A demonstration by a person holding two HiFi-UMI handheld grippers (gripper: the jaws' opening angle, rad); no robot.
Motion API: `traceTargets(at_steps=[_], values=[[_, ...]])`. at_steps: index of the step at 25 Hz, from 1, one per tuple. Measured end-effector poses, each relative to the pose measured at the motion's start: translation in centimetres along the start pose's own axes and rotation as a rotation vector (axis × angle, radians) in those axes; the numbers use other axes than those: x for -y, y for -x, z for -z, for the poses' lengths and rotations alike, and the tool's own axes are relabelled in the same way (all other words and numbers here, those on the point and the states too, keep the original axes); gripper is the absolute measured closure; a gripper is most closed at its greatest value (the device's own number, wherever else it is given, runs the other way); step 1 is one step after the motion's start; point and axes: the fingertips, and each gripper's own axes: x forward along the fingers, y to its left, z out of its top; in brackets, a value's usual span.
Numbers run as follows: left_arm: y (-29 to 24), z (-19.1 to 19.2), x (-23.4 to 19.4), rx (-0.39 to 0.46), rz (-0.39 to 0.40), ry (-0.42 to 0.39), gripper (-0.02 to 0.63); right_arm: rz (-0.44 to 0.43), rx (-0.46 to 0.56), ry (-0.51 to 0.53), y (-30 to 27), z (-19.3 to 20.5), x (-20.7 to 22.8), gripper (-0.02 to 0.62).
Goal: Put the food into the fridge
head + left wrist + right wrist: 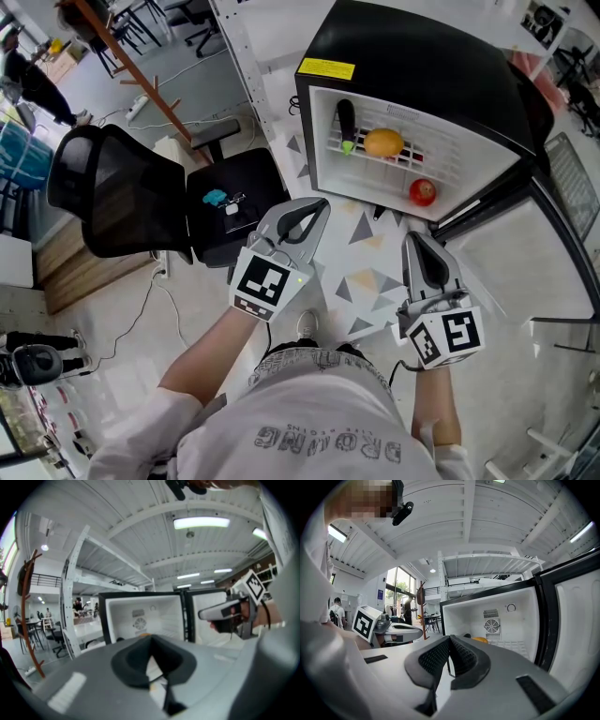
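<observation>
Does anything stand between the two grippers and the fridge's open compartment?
Nothing visible does. The fridge stands open, and the left gripper and right gripper, both shut and empty, point towards its inside with no object in between.

There is one fridge (422, 66), one eggplant (347, 122), one orange (383, 142), one tomato (422, 192).

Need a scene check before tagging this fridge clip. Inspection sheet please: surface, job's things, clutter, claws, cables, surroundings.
Surface: patterned floor; open fridge with wire shelf.
Job's things: eggplant and yellow fruit on the shelf; red fruit below it.
Clutter: teal object on the seat of the office chair.
Grippers: left claw and right claw shut, empty, facing the fridge.
Cables: white cable on floor by chair.
Surroundings: coat rack, person far off.
</observation>
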Motion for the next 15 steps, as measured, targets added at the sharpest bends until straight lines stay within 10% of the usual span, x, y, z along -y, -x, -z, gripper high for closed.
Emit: traceTargets(at_steps=[15], values=[[0.34,-0.42,0.58,0.001,-0.006,0.004,0.598,-0.020,-0.017,0.006,0.57,0.17,-0.45,0.594]])
